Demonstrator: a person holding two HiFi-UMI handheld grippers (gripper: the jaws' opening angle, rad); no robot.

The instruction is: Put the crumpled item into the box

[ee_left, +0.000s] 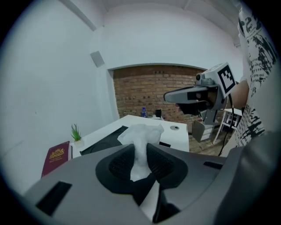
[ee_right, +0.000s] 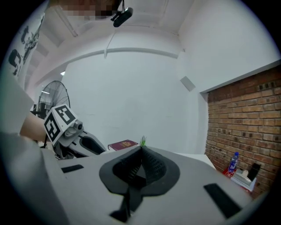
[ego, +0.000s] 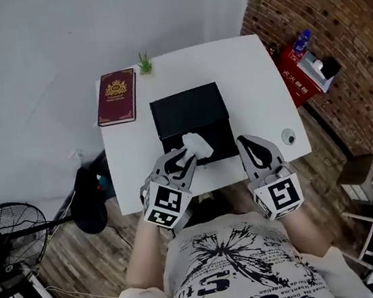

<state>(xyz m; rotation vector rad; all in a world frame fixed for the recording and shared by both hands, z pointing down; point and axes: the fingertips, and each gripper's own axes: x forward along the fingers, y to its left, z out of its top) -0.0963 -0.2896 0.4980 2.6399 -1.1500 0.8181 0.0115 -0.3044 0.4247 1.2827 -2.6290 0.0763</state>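
Note:
A crumpled white tissue point(ego: 197, 143) point(ee_left: 141, 137) sticks up from my left gripper point(ego: 184, 155) point(ee_left: 141, 151), which is shut on it. The tissue hangs over the near edge of the black box point(ego: 188, 110) point(ee_left: 103, 140) in the middle of the white table point(ego: 252, 75). The box's near half looks dark and open. My right gripper point(ego: 245, 141) point(ee_right: 141, 153) is to the right of the box's near corner. Its jaws meet at the tips with nothing between them. Each gripper shows in the other's view: the right gripper point(ee_left: 193, 94) and the left gripper point(ee_right: 81, 143).
A maroon book point(ego: 117, 96) point(ee_right: 123, 144) and a small green plant point(ego: 144, 64) point(ee_left: 76, 132) lie at the table's far left. A small round object point(ego: 288, 137) sits near the right edge. A fan point(ego: 10, 236), a red box point(ego: 298, 79) and a stool point(ego: 359, 176) stand on the floor.

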